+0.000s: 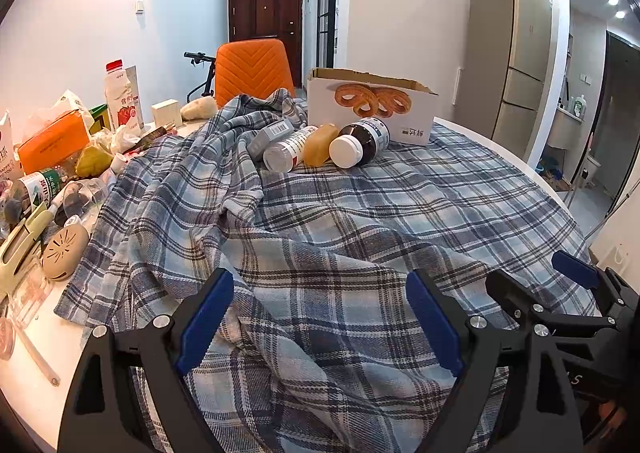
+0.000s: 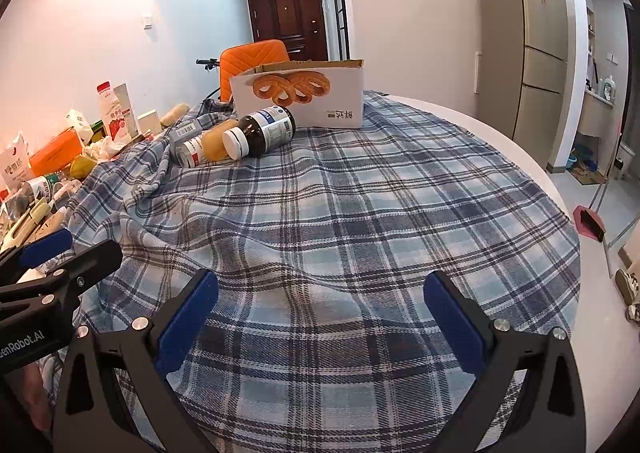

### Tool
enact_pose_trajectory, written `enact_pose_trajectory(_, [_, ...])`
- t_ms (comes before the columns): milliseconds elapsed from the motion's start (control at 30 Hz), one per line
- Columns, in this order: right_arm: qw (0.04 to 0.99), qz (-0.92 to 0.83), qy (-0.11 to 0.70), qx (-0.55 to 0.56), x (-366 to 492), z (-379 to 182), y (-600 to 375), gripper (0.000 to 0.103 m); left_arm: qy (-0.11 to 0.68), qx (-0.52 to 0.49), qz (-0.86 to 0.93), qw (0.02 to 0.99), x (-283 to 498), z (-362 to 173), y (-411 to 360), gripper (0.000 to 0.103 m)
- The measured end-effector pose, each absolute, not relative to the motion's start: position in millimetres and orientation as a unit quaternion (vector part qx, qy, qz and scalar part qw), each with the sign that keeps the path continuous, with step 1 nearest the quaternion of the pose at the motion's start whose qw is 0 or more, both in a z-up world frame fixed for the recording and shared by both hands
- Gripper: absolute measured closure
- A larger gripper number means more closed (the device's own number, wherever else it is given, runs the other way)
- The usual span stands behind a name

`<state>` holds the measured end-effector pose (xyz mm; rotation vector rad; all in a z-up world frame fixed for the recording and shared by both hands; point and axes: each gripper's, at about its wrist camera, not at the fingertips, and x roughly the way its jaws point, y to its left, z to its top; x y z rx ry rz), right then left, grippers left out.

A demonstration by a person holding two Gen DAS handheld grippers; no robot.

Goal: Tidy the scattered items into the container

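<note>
An open white cardboard box printed with pastries stands at the far side of the plaid cloth; it also shows in the right wrist view. In front of it lie a dark bottle with a white cap, a yellow block, a white bottle and a grey carton. My left gripper is open and empty over the near cloth. My right gripper is open and empty beside it.
A blue plaid cloth covers the round white table. Clutter lines the left edge: an orange box, a milk bottle, a green-label bottle. An orange chair stands behind.
</note>
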<state>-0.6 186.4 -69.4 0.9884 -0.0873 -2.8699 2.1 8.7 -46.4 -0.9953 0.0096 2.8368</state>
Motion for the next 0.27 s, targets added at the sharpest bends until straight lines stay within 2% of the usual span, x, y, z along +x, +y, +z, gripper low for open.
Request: enact_pose_trajectory(267, [0.051, -0.944, -0.031, 0.325, -1.0, -69.5, 188.4, 0.001, 0.007, -0.332, 0.941, 0.066, 2.0, -47.3, 9.7, 0.013])
